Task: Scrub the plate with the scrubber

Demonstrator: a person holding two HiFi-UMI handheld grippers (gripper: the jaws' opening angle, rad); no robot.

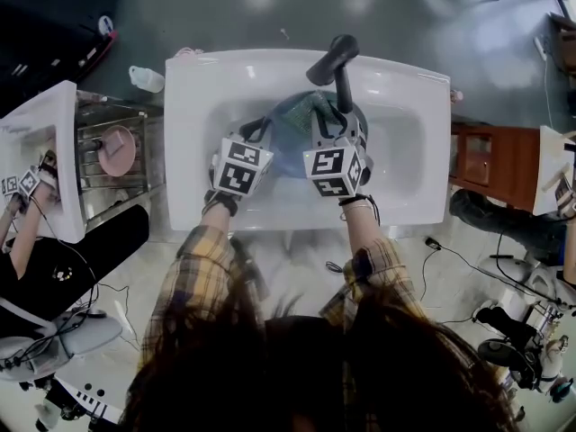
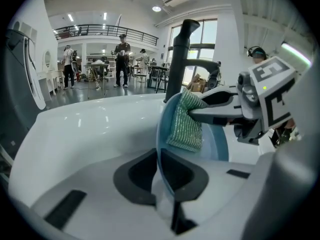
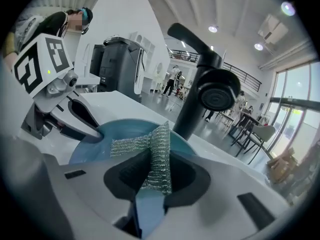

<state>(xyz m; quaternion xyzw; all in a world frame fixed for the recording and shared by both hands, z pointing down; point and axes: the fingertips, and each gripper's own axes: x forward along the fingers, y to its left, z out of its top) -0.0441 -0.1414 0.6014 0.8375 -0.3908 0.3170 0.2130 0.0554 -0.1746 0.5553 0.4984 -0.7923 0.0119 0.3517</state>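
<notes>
A blue plate [image 1: 290,131] stands on edge over the white sink [image 1: 405,106], below the black faucet [image 1: 335,61]. My left gripper [image 2: 161,171] is shut on the plate's rim [image 2: 160,134], which runs between its pads. My right gripper [image 3: 156,176] is shut on a green mesh scrubber [image 3: 157,154], and the scrubber [image 2: 187,124] lies against the plate's face [image 2: 220,144]. In the right gripper view the plate [image 3: 100,144] sits behind the scrubber, with the left gripper [image 3: 92,129] clamped on its left edge. In the head view the two grippers [image 1: 261,142] [image 1: 328,120] flank the plate.
The faucet [image 3: 210,89] rises close behind the plate. A dish rack with a pink plate [image 1: 117,148] stands left of the sink, a white bottle [image 1: 146,79] beside it. Another person's arm [image 1: 22,214] works at far left. A wooden cabinet [image 1: 486,160] is at right.
</notes>
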